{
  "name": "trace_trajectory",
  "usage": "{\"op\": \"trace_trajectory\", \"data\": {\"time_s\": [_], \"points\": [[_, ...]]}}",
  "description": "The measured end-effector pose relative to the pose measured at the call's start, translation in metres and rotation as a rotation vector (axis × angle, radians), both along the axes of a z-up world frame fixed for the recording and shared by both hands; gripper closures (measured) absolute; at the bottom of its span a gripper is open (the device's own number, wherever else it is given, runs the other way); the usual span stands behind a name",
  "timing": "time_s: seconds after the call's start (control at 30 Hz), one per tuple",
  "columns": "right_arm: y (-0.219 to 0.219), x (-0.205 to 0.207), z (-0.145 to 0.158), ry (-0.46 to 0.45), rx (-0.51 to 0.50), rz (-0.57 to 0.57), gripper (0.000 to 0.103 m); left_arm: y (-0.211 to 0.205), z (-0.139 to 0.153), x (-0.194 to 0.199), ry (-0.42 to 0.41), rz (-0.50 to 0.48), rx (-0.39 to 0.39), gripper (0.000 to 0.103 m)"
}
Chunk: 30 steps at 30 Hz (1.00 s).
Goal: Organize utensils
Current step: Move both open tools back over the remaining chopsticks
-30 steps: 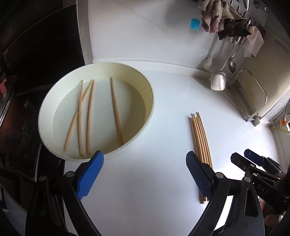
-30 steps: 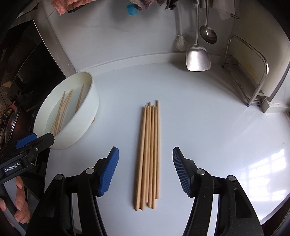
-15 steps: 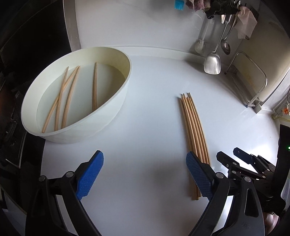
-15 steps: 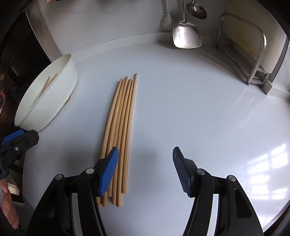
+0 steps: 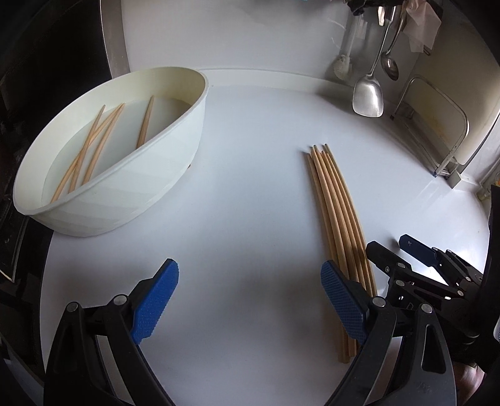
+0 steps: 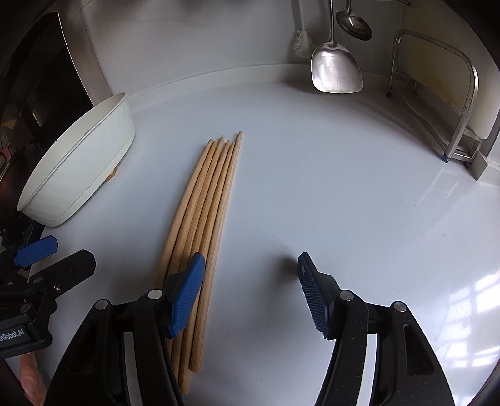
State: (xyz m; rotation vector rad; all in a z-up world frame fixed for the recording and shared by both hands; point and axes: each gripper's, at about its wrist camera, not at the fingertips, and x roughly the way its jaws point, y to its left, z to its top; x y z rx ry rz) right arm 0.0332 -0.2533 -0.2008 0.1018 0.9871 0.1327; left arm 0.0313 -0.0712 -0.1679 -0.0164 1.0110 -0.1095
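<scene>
- Lay side by side on the white counter (image 6: pixel 328 193): a bundle of chopsticks (image 6: pixel 206 206), tips pointing far, thick ends near
- Sat at the far left of the counter, well apart from the bundle: a white bowl (image 5: pixel 150 187), with four loose chopsticks (image 5: pixel 90 150) inside, three crossing one another and one lying apart to their right
- Hovered low over the near part of the counter, between bowl and bundle: the left gripper (image 5: pixel 250 299), jaws spread wide with nothing between them, only bare counter
- Stood in front of the near end of the bundle as seen from the left wrist: the right pad of that gripper; contact could not be told
- Hung over the near end of the bundle: the right gripper (image 6: pixel 251 296), jaws released and gaping, nothing clasped
- Overlapped the right side of the bundle as seen from the right wrist: its left pad, with the other pad over bare counter to the right; contact with the sticks could not be told
- Hung against the far wall: a metal spatula (image 6: pixel 336 70), a ladle (image 6: pixel 354 22) and a white brush (image 6: pixel 301 43)
- Stood at the far right: a metal rack (image 6: pixel 462 103)
- Showed at the near left edge of the right wrist view: part of a hand (image 6: pixel 29 378)
</scene>
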Motion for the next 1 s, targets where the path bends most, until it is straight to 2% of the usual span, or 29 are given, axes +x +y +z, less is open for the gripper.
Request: {"op": "trace_trajectory", "data": {"time_s": [0.13,0.6,1.0], "points": [[0.003,0.000,0.000,-0.015,-0.048,0.009,0.044,0.000,-0.001,-0.001,-0.006,0.009,0.006,0.012],[0.017,-0.002,0.002,-0.031,-0.107,0.040,0.044,0.013,0.003,0.005,-0.018,0.058,0.021,0.012],[-0.001,-0.005,0.001,-0.029,-0.110,0.016,0.044,-0.007,-0.001,0.010,-0.014,0.007,0.011,0.012]]}}
